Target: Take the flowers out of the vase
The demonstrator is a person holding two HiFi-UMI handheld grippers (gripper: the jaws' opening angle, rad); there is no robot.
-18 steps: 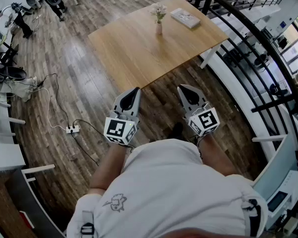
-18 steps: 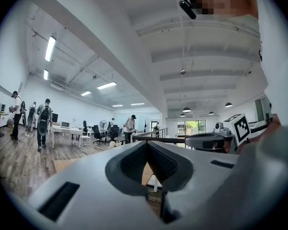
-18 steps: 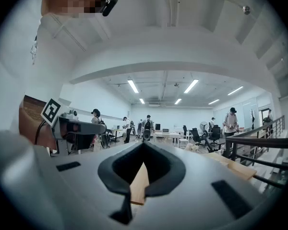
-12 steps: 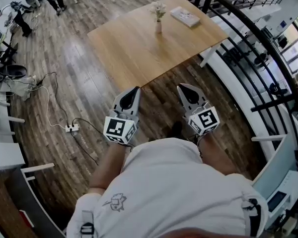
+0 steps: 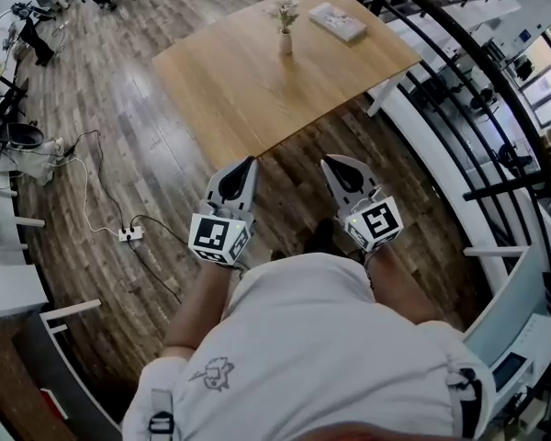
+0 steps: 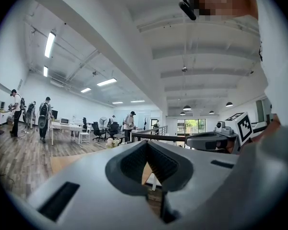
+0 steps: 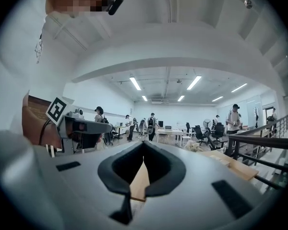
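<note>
— What takes up most of the head view?
— A dark plank floor. A pale wooden surface stands on it, ahead of a person in a white shirt.
— And the two grippers?
— Both are held level close to the person's body, over the floor, just short of the surface's near corner. The left gripper has its jaws clenched tip to tip with nothing between them. The right gripper is clenched and empty too.
— What sits on the surface?
— A flat white book lies at the far end. Just left of it a small white vase stands upright.
— The flowers?
— The flowers are in the vase, pale blooms above its neck. They are well apart from both pairs of jaws, across nearly the whole surface.
</note>
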